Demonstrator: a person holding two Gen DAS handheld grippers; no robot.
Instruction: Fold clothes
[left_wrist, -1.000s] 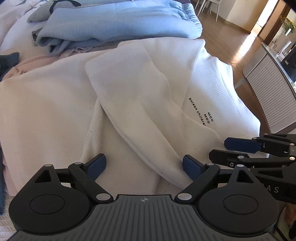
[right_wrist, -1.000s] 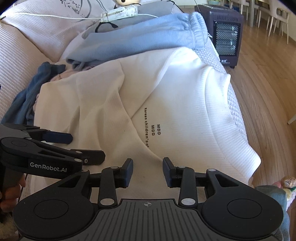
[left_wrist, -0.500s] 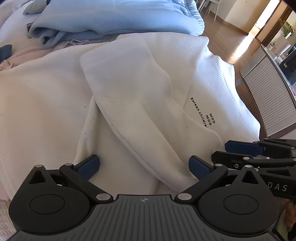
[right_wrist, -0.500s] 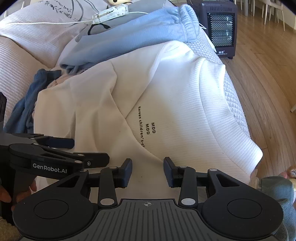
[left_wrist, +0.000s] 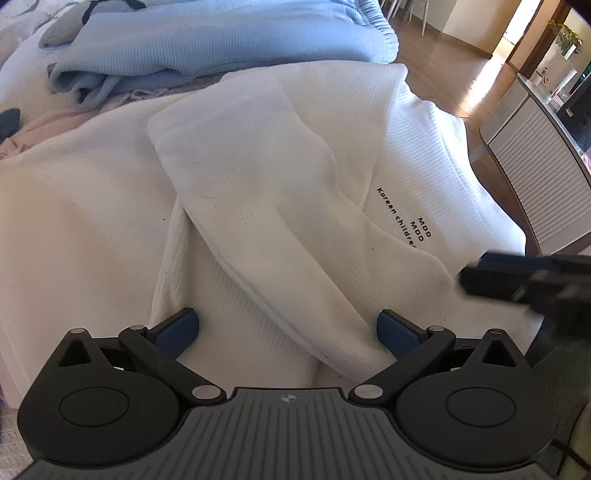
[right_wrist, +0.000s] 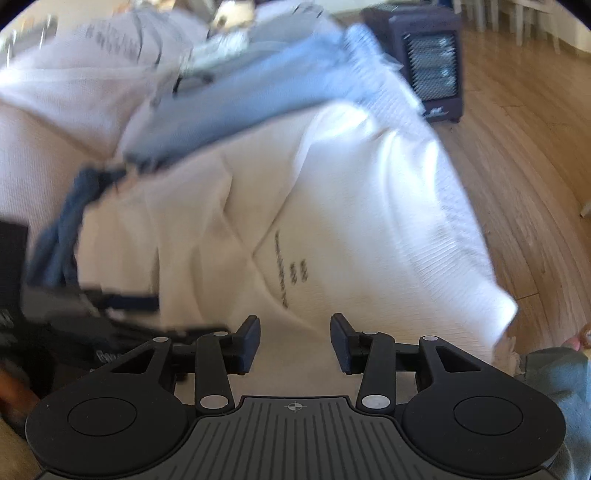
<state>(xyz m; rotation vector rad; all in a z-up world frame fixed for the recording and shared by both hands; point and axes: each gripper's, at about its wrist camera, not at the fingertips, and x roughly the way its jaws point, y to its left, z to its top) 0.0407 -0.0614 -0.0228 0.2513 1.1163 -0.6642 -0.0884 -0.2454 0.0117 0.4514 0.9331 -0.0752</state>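
A white ribbed sweatshirt (left_wrist: 424, 147) with small black print lies spread on a bed, one sleeve (left_wrist: 266, 221) folded diagonally across its front. It also shows in the right wrist view (right_wrist: 351, 206), blurred. My left gripper (left_wrist: 288, 328) is wide open and empty, its blue pads either side of the sleeve's near end. My right gripper (right_wrist: 293, 341) is open and empty just above the shirt's near hem. The right gripper shows blurred at the right edge of the left wrist view (left_wrist: 517, 280).
A light blue garment (left_wrist: 207, 44) lies folded behind the sweatshirt. Dark blue cloth (right_wrist: 62, 229) sits at the left. A dark space heater (right_wrist: 428, 62) stands on the wooden floor (right_wrist: 528, 158) right of the bed. A white ribbed cabinet (left_wrist: 543, 158) stands at the right.
My left gripper has opened wider and moved slightly forward over the sleeve. My right gripper is moving fast, so its view is blurred; its jaws stay open.
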